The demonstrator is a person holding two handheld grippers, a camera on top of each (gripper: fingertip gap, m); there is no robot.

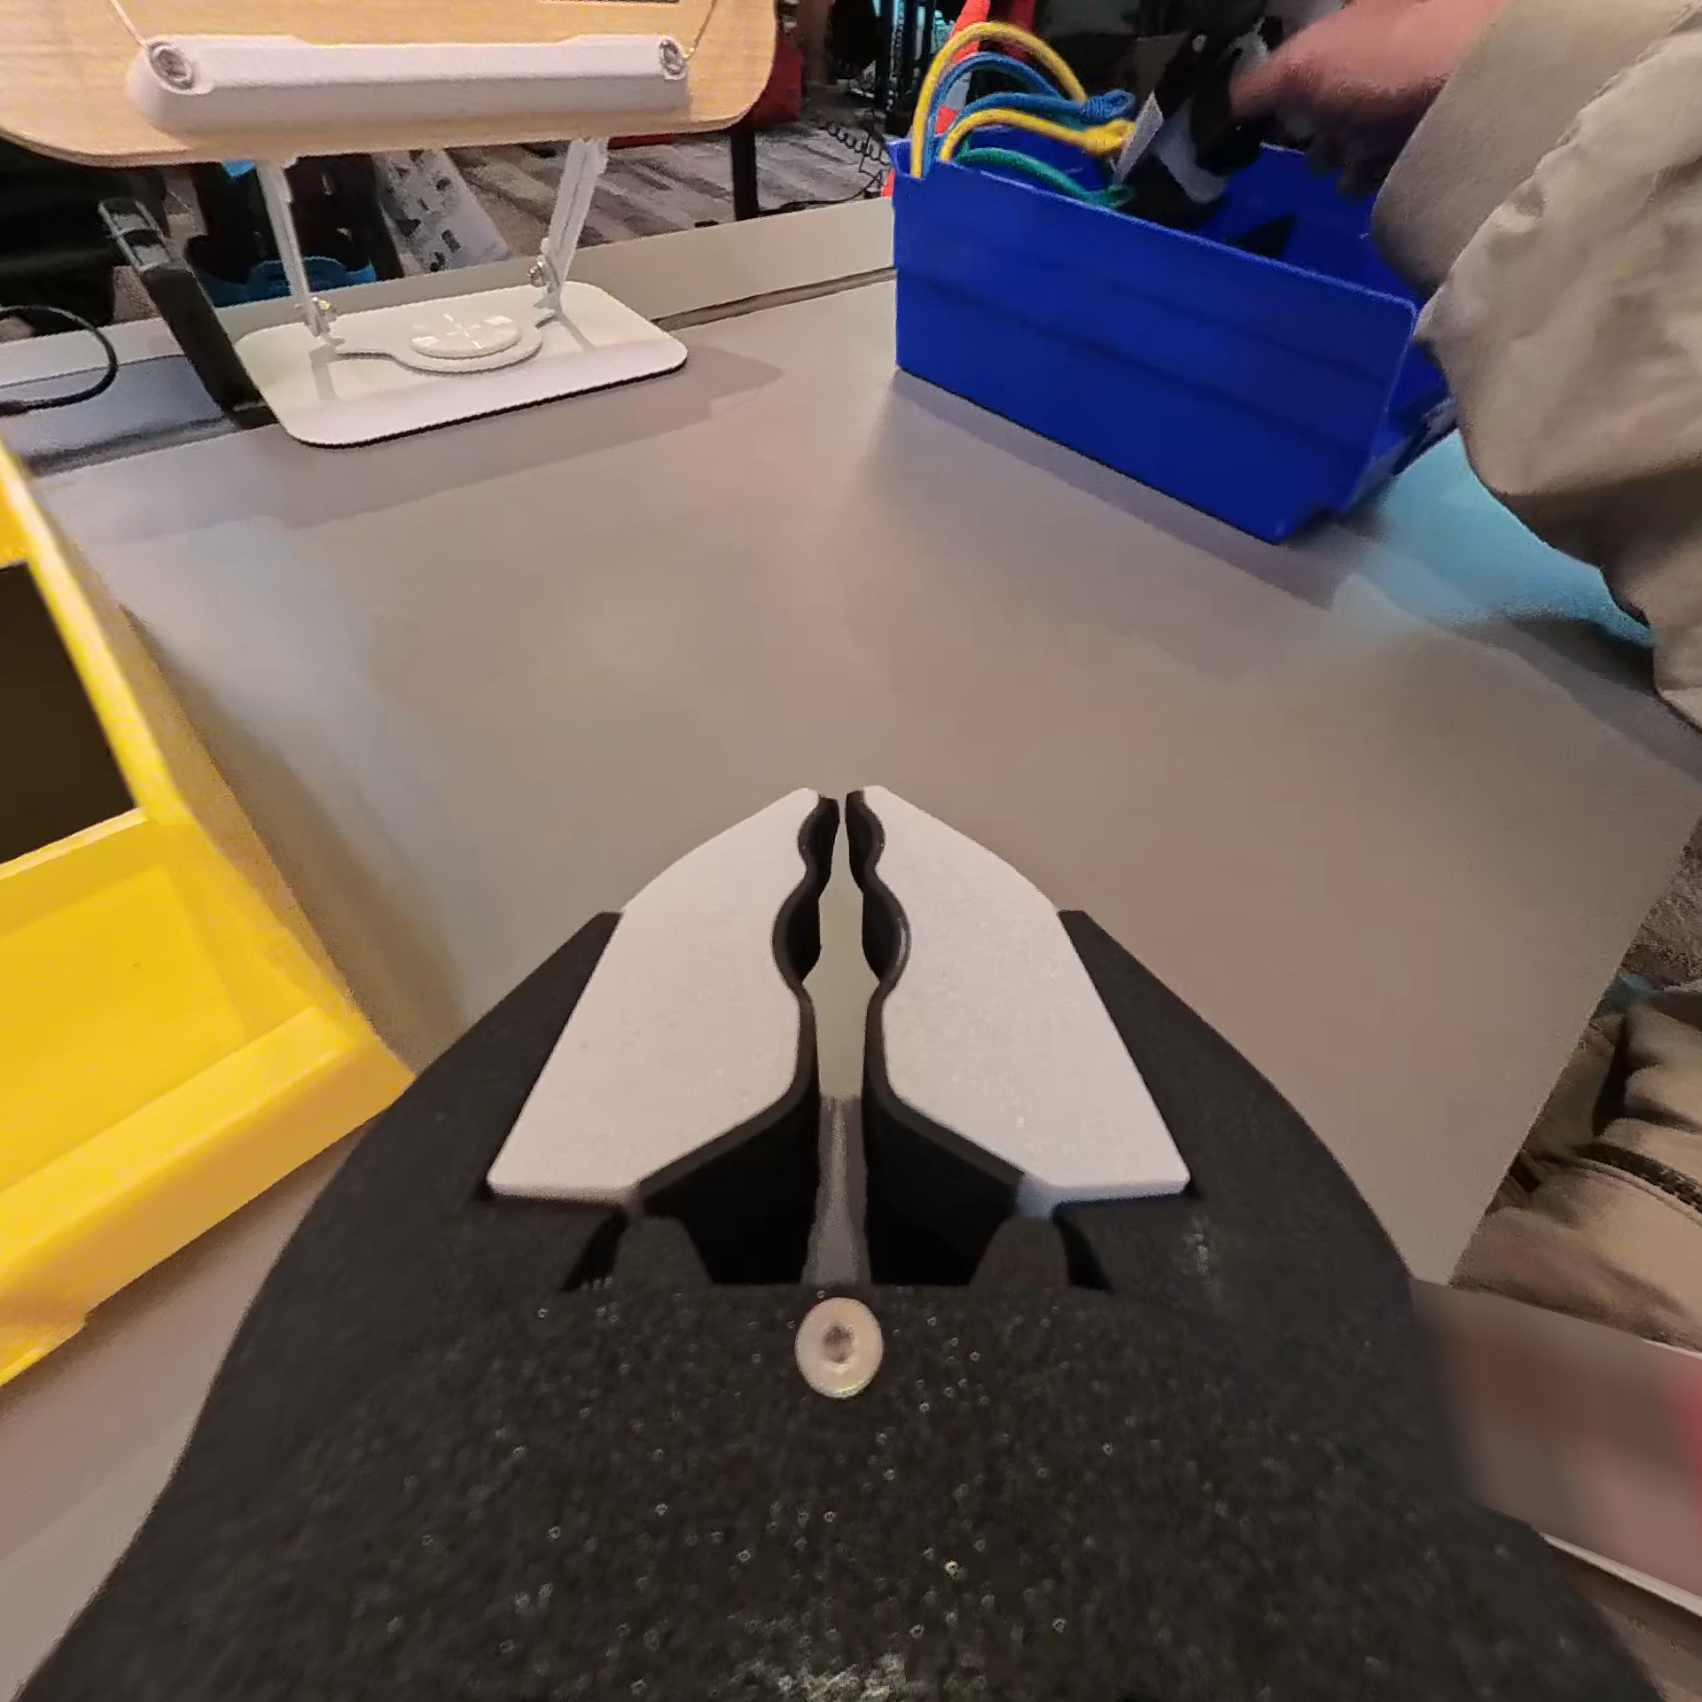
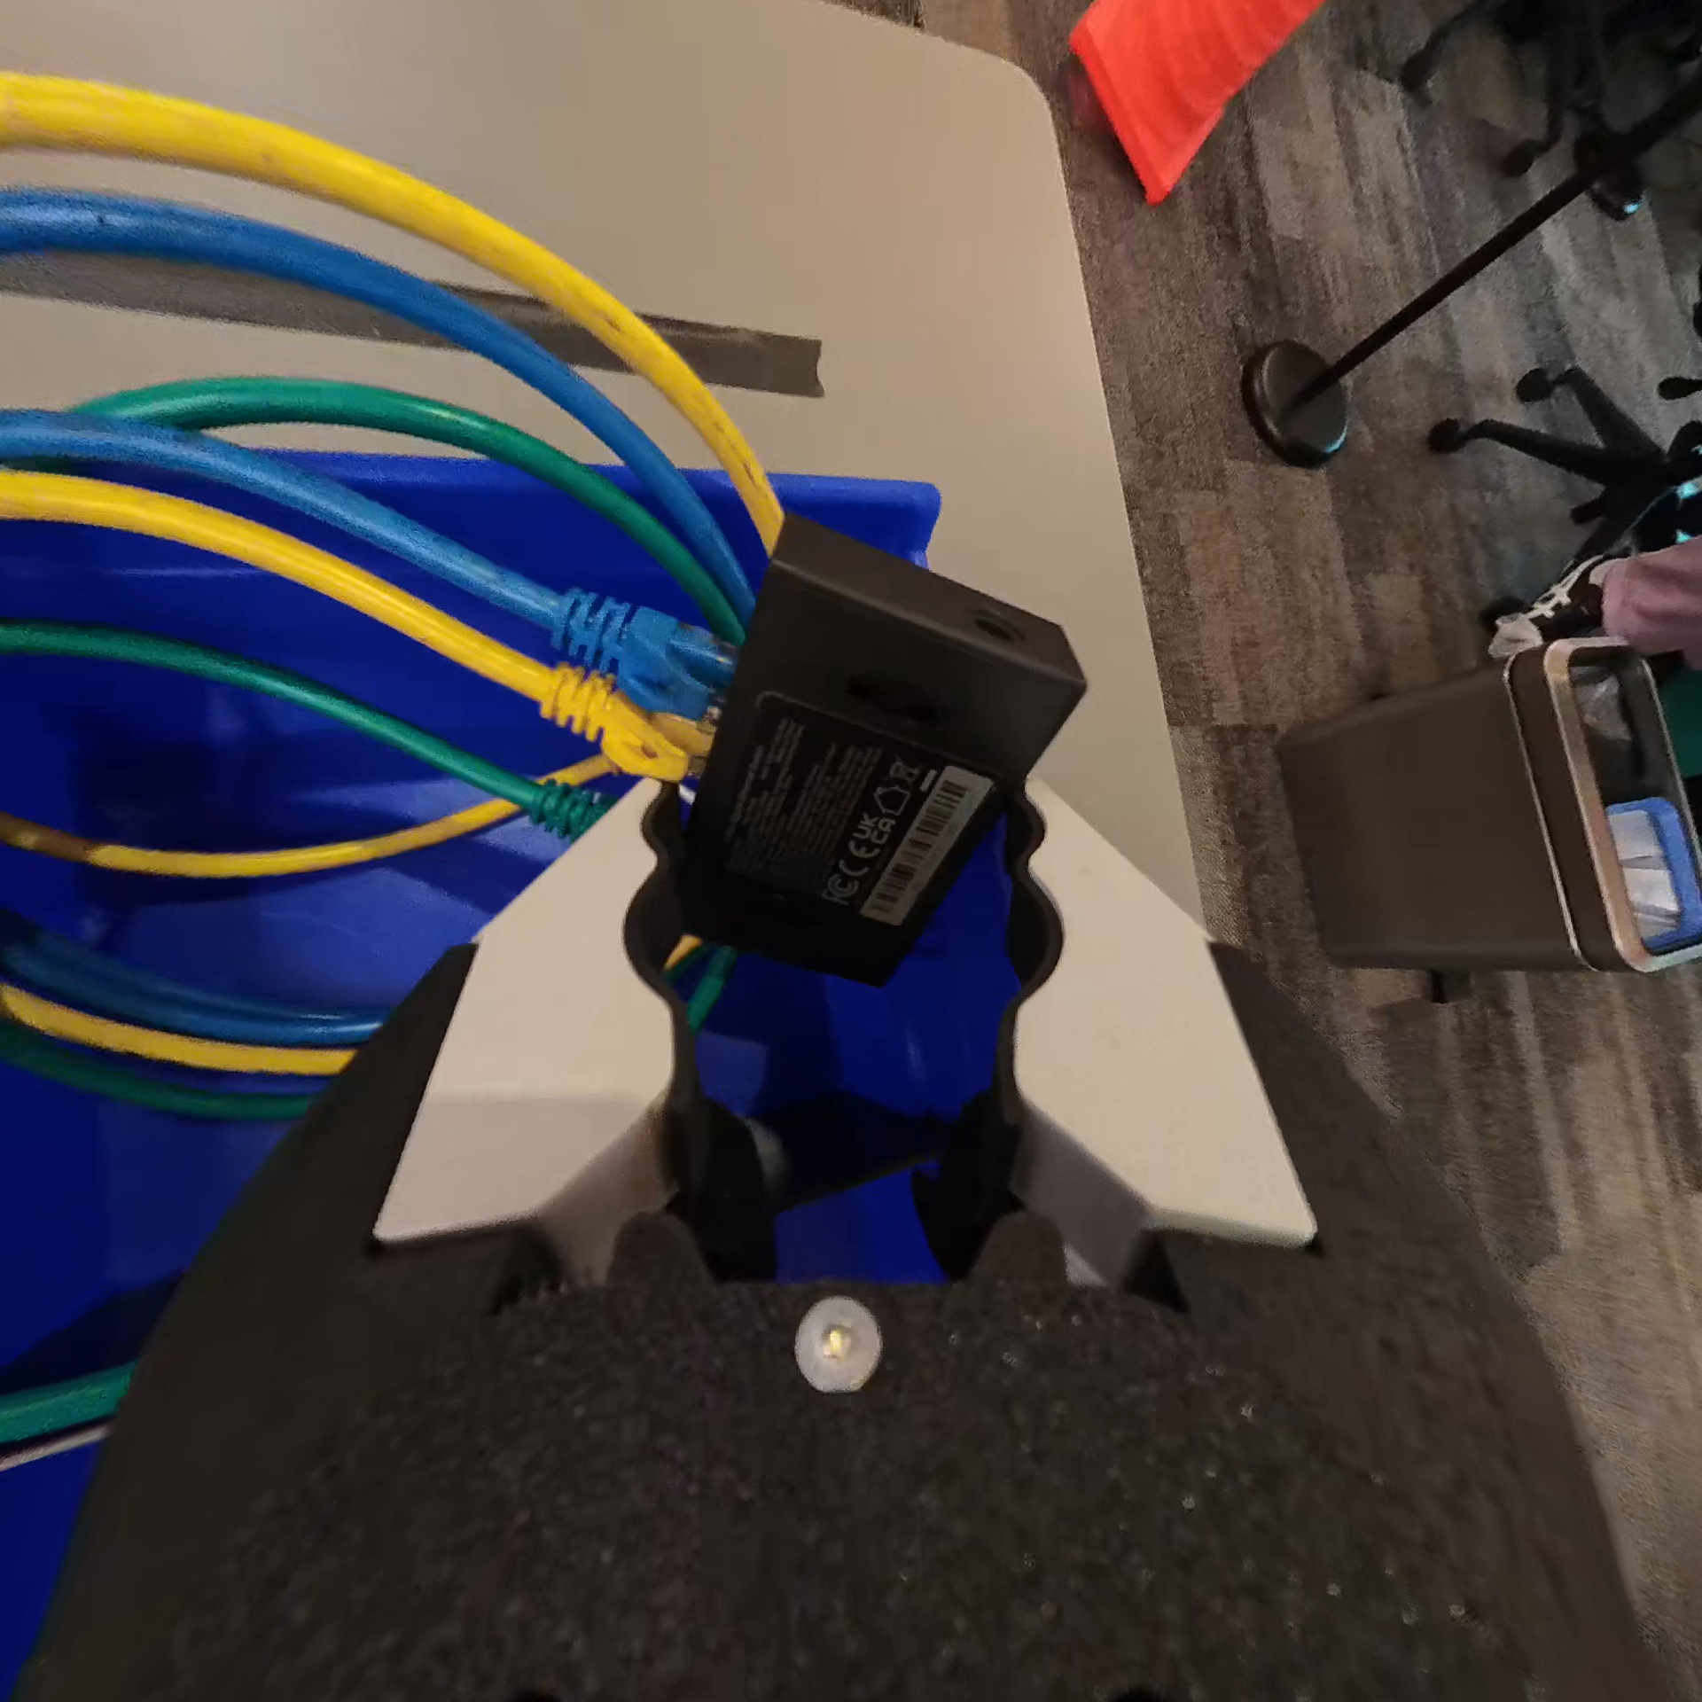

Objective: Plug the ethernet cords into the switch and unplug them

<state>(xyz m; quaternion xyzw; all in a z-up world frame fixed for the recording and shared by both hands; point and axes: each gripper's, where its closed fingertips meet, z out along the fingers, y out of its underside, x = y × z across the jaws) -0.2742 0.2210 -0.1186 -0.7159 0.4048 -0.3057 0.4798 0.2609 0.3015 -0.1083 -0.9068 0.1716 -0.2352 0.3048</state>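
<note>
My right gripper (image 2: 843, 810) is shut on the black switch (image 2: 884, 737) and holds it tilted above the blue bin (image 2: 276, 599). Yellow cords (image 2: 460, 212), blue cords (image 2: 368, 276) and green cords (image 2: 414, 419) are plugged into the switch's left side and loop back over the bin. In the left wrist view the same bin (image 1: 1151, 350) stands at the far right of the grey table (image 1: 737, 599), with the cords (image 1: 1004, 101) arching out of it. My left gripper (image 1: 843, 801) is shut and empty, low over the table.
A yellow bin (image 1: 138, 1013) stands close on the left. A white stand (image 1: 460, 355) with a wooden board is at the back left. A beige sleeve (image 1: 1566, 322) reaches over the blue bin. On the floor are a dark box (image 2: 1474, 829) and a round pole base (image 2: 1294, 405). The tips of one gripper are about 55 cm away from the tips of the other.
</note>
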